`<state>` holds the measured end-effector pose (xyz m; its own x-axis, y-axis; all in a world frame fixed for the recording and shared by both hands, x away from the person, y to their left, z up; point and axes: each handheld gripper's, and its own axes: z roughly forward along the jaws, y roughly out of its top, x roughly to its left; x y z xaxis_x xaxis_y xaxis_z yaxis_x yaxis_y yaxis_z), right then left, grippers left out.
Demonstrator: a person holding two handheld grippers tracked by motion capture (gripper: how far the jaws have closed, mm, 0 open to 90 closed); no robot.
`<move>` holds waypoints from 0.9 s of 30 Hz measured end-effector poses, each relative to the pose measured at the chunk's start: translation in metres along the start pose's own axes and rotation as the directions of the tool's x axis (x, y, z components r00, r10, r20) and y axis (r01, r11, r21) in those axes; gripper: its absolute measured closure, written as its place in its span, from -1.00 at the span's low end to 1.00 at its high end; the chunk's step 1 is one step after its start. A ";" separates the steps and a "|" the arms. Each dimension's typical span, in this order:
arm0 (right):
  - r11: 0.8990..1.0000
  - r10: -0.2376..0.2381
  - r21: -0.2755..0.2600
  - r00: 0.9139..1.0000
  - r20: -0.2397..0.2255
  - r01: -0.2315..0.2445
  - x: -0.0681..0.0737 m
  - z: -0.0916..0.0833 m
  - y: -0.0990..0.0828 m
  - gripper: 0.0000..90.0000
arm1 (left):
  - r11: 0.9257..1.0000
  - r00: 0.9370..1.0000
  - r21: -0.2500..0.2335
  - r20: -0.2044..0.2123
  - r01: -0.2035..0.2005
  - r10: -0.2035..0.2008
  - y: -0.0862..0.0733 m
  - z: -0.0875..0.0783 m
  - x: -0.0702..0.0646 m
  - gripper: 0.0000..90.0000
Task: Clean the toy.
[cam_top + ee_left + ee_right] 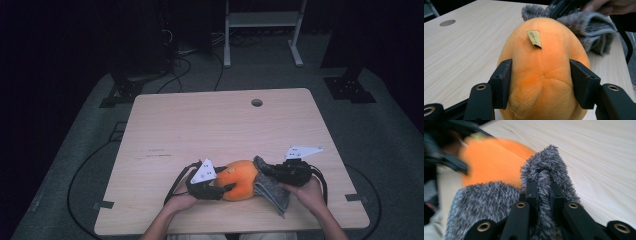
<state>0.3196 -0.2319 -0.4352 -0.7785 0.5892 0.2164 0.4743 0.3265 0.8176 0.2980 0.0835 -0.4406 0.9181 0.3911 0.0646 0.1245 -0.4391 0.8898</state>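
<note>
Two grips on now: left gripper [540,82] jaws partly closed, pinching orange plush toy [241,180] nr worktop's near edge; right gripper [543,195] jaws clamped tight on fuzzy grey cloth [270,187] touching toy. Risk: rubbing hard could squirm soft toy loose, or drag cloth out of pinch.

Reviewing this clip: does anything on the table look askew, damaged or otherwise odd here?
Nothing looks damaged or spilled. The left gripper clamps the orange plush toy, which bears a small paper tag; the right gripper pinches a bunched grey fuzzy cloth against it.
</note>
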 end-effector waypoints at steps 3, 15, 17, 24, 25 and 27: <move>0.998 0.000 -0.055 1.000 -0.028 -0.001 0.003 -0.008 0.003 0.79 | 1.000 1.000 0.003 0.001 -0.005 0.005 0.000 0.000 0.000 -0.11; 0.996 -0.030 -0.090 0.997 -0.076 0.023 0.011 -0.010 0.007 0.79 | 1.000 1.000 0.003 0.001 -0.007 0.007 -0.001 0.000 0.000 -0.10; 0.995 -0.057 -0.085 0.995 -0.085 0.050 0.017 -0.008 0.010 0.79 | 1.000 1.000 0.004 0.001 -0.010 0.010 -0.001 0.000 0.000 -0.10; 0.997 -0.043 -0.071 0.997 -0.065 0.038 0.013 -0.009 0.007 0.79 | 1.000 1.000 0.002 0.004 -0.010 0.010 -0.001 0.001 0.000 -0.10; 0.994 -0.054 -0.098 0.994 -0.091 0.045 0.017 -0.011 0.010 0.79 | 1.000 1.000 0.002 0.004 -0.013 0.013 -0.001 0.001 0.000 -0.10; 0.991 -0.080 -0.119 0.989 -0.128 0.065 0.021 -0.011 0.013 0.79 | 1.000 1.000 0.002 0.005 -0.014 0.014 -0.001 0.001 0.000 -0.10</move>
<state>0.3052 -0.2230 -0.4141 -0.8601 0.4618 0.2167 0.3705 0.2735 0.8877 0.2983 0.0830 -0.4422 0.9215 0.3811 0.0745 0.1126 -0.4459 0.8880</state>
